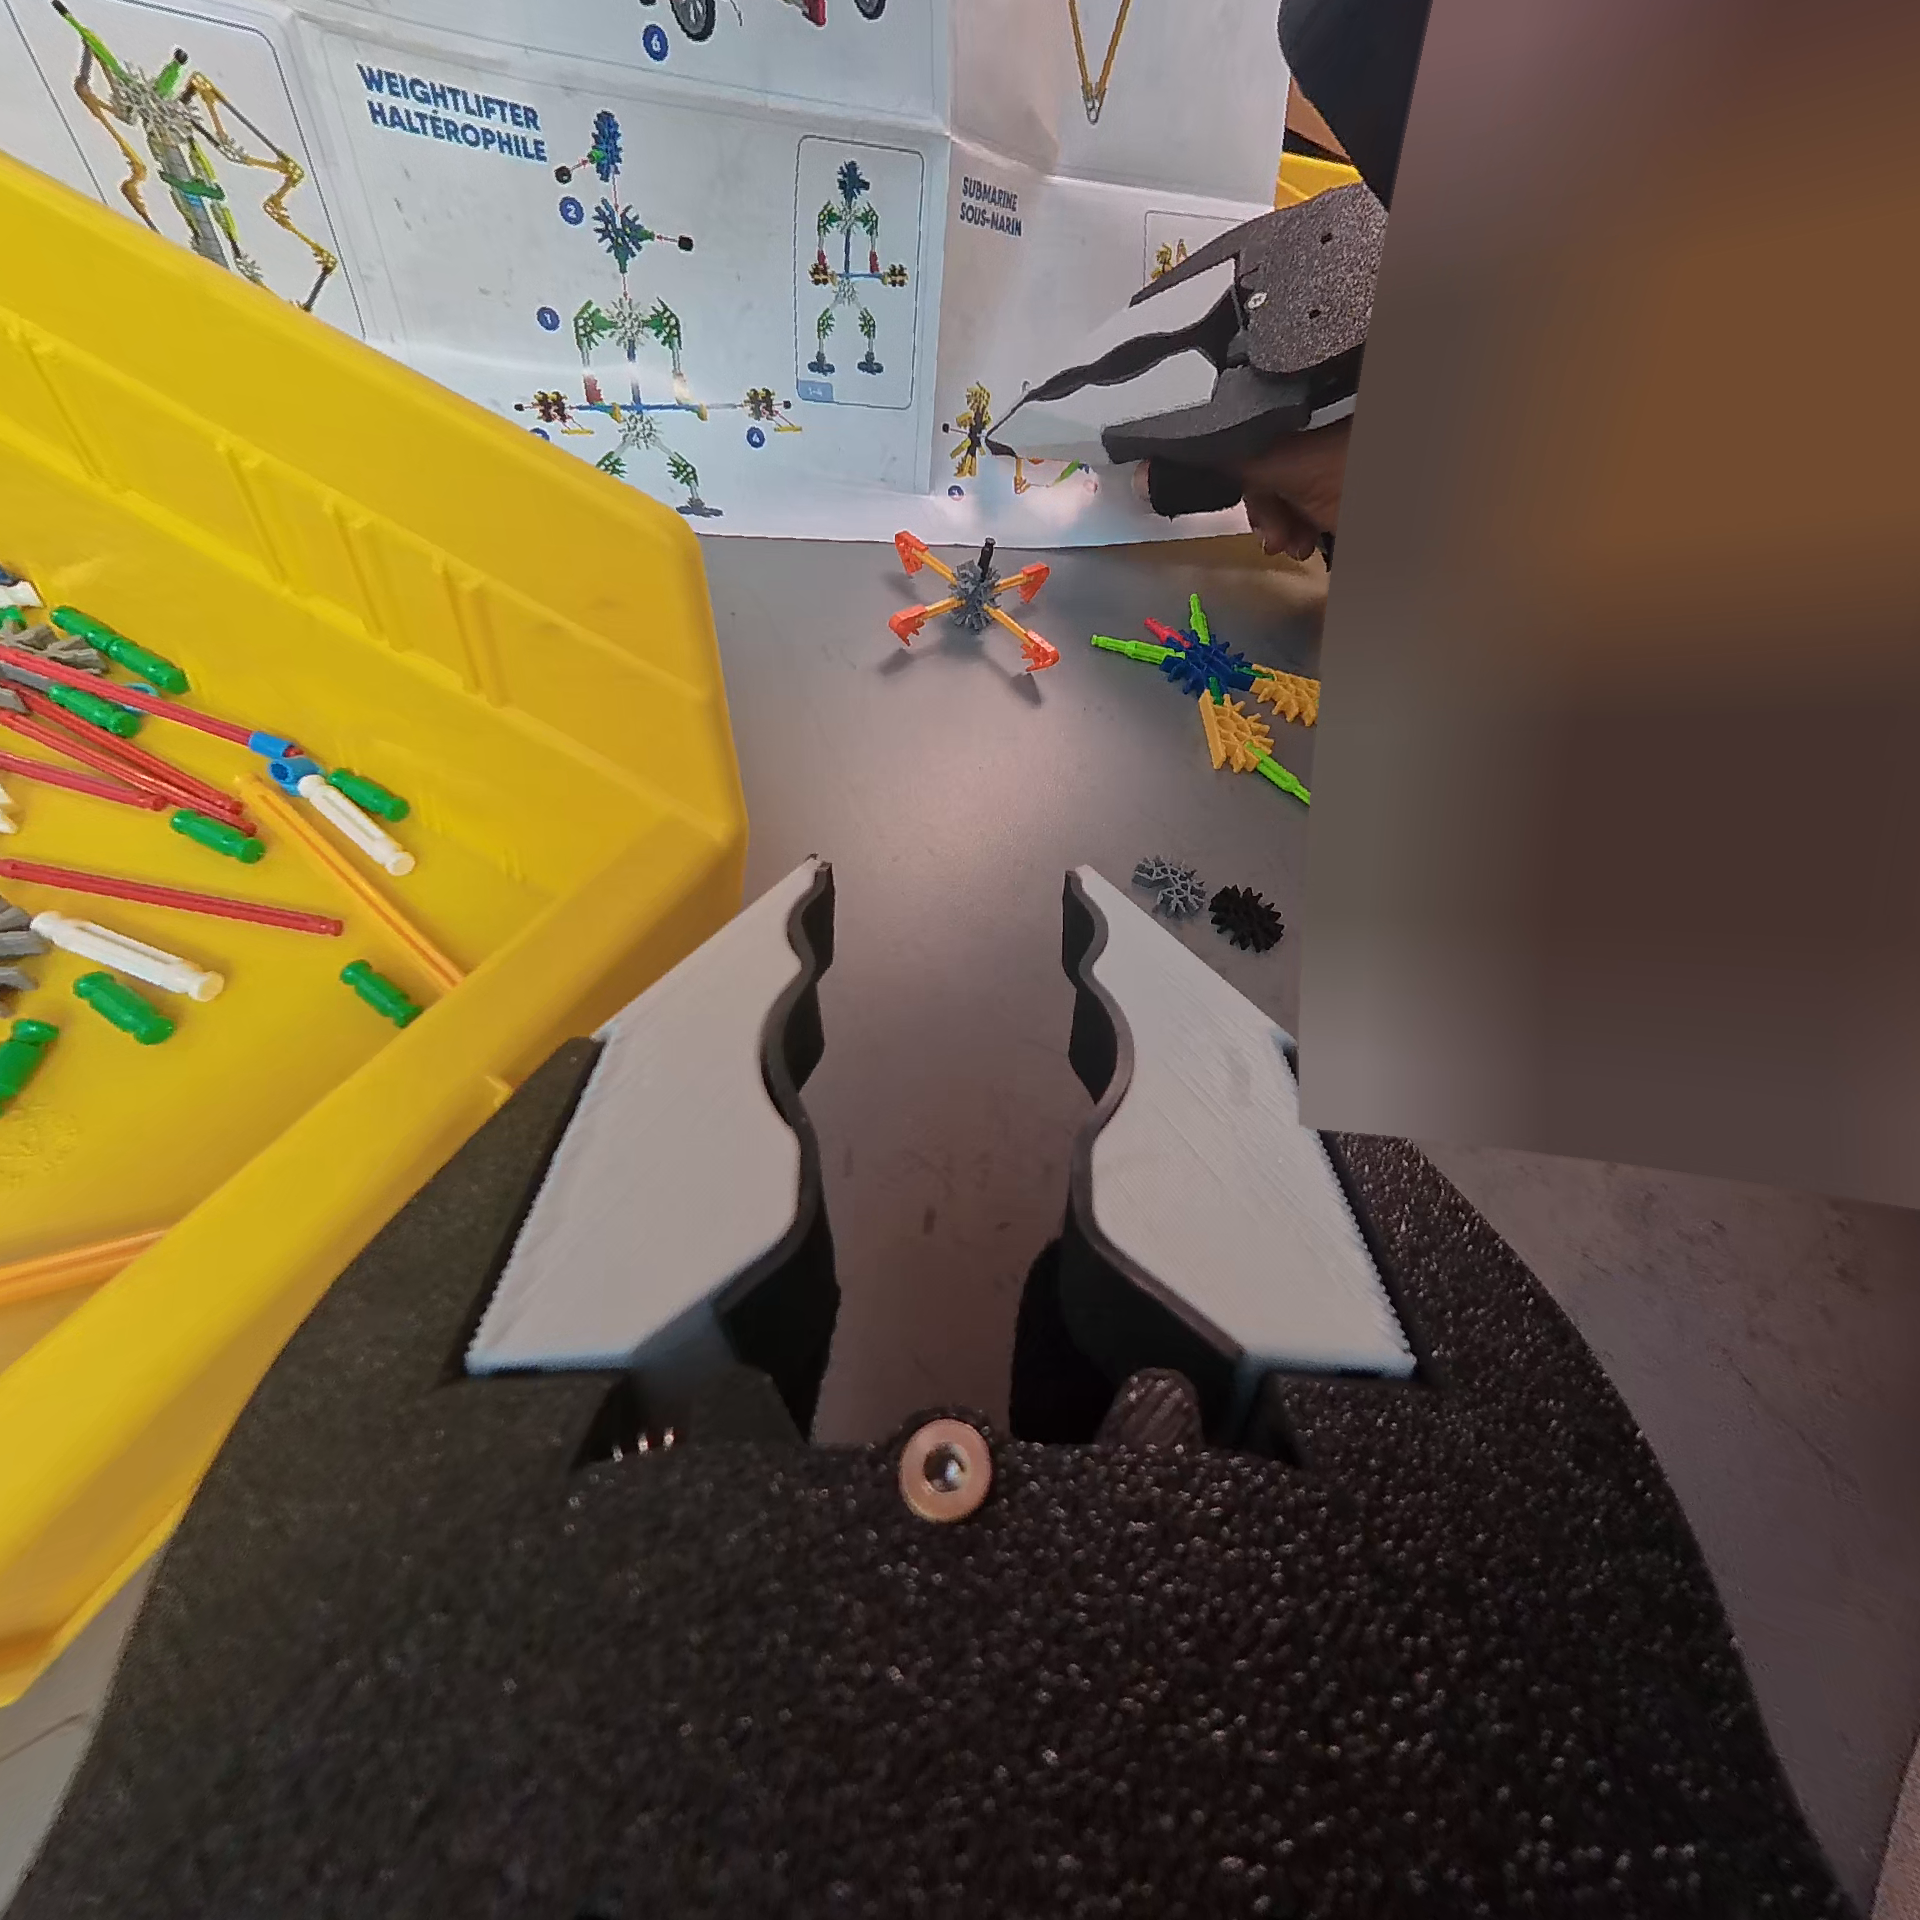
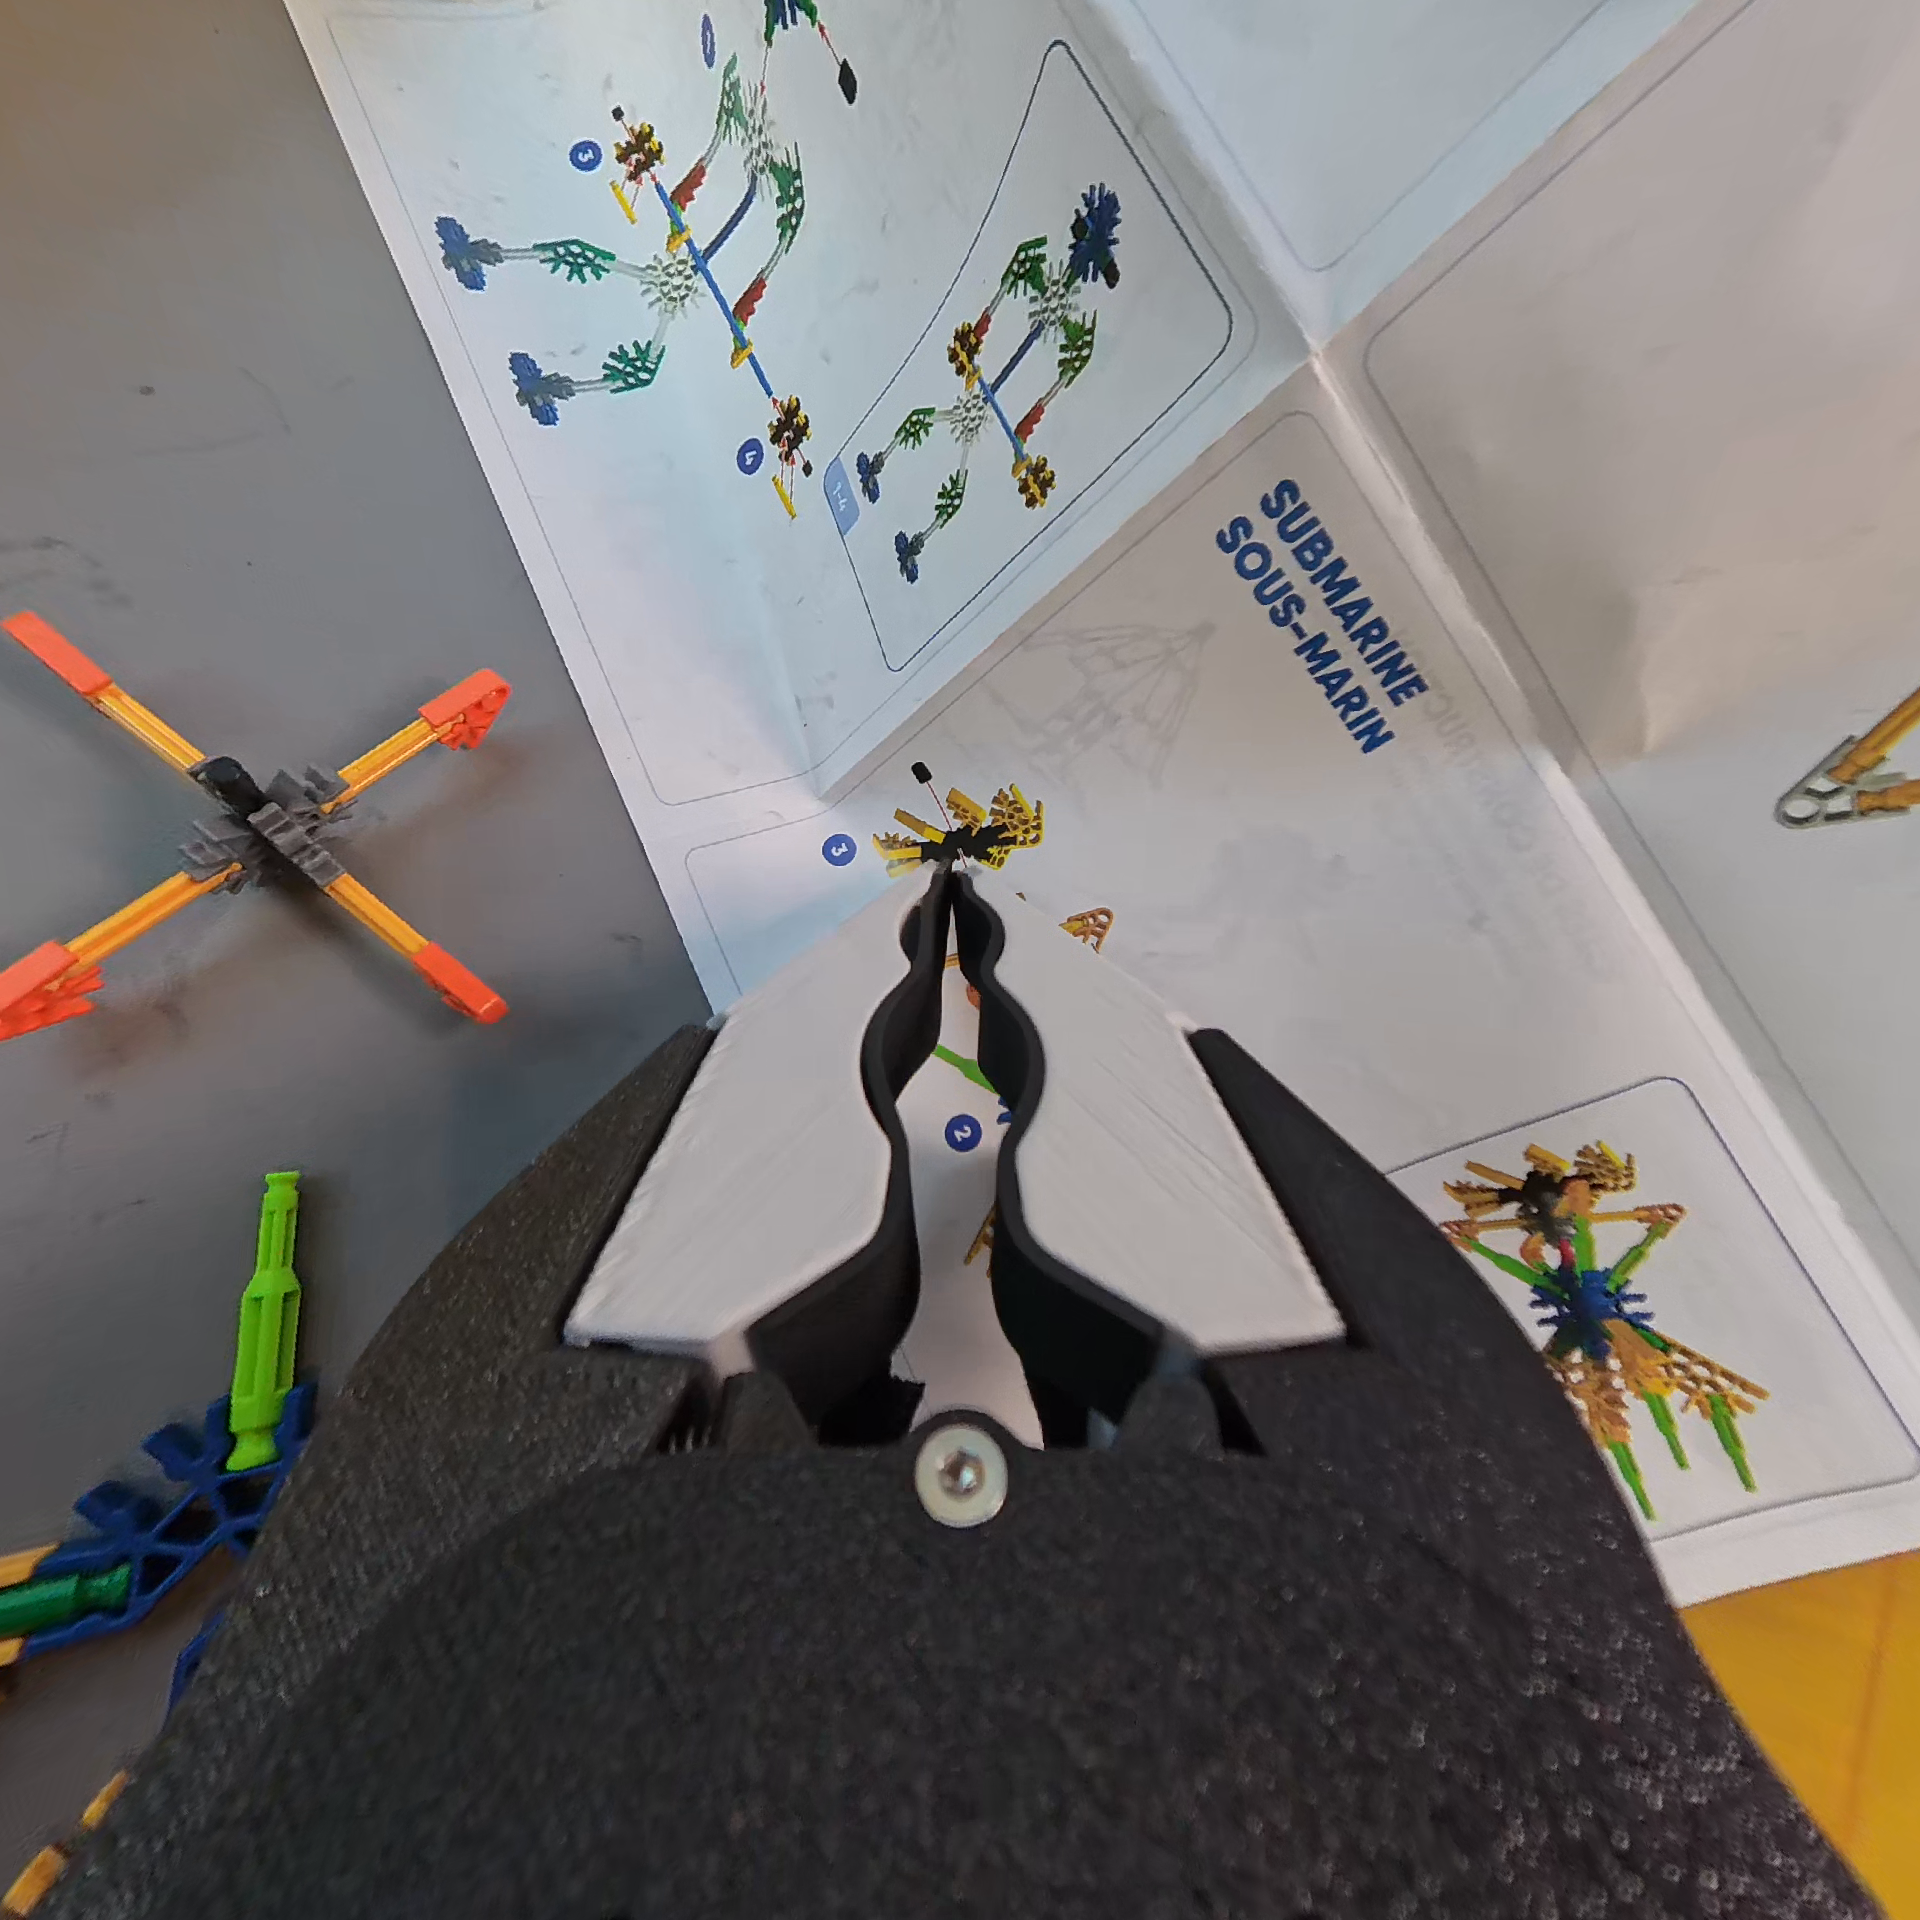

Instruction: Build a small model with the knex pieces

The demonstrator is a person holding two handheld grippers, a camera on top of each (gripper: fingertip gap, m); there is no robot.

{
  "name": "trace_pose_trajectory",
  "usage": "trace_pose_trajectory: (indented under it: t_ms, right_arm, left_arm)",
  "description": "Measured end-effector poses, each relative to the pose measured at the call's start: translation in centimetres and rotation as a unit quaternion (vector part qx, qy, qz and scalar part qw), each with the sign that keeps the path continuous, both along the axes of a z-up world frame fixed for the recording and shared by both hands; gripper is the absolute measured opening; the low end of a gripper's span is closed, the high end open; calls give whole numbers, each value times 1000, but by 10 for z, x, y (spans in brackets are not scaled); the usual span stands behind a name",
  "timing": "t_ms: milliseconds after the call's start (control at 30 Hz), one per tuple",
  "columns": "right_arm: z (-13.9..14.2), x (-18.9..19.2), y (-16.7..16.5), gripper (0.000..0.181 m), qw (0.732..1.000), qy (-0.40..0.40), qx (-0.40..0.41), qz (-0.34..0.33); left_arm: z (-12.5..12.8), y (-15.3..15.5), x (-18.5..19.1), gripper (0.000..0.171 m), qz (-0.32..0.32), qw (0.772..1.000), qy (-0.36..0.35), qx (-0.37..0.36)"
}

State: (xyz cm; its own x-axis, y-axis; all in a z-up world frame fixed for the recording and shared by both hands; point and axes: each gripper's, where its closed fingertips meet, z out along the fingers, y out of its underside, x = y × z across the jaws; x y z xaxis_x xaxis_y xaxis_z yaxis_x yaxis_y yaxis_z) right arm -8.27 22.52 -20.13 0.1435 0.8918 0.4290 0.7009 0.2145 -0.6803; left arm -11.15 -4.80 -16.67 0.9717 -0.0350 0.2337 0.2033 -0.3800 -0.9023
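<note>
Grey tabletop [image 1: 935,790] lies under my left gripper [image 1: 948,883], whose fingers are spread wide with nothing between them. Just to its left stands a yellow bin [image 1: 436,540] of loose rods and connectors; ahead lie an orange-tipped cross assembly [image 1: 975,605], a blue and yellow assembly [image 1: 1221,681], and a grey connector [image 1: 1169,885] touching a black connector [image 1: 1245,918]. My right gripper [image 2: 951,883] has its fingers pressed together, tips on or just over the folded instruction sheet [image 2: 1299,831]; whether they pinch the paper I cannot tell. Risk, as I judge it: closed tips could drag or crease the sheet, and a sideways swing of my left gripper could knock the bin or scatter the two small connectors.
</note>
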Motion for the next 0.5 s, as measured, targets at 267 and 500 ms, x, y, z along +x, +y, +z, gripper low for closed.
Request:
trace_pose_trajectory:
  t_ms: [267, 500]
  right_arm:
    - [-2, -2, -6, 0, 1000, -8, -3, 10]
    - [-5, -2, -8, 0, 1000, -18, 0, 13]
  left_arm:
    - [-1, 0, 0, 44, 0, 1000, 0, -1]
    - [-1, 0, 0, 44, 0, 1000, 1, -1]
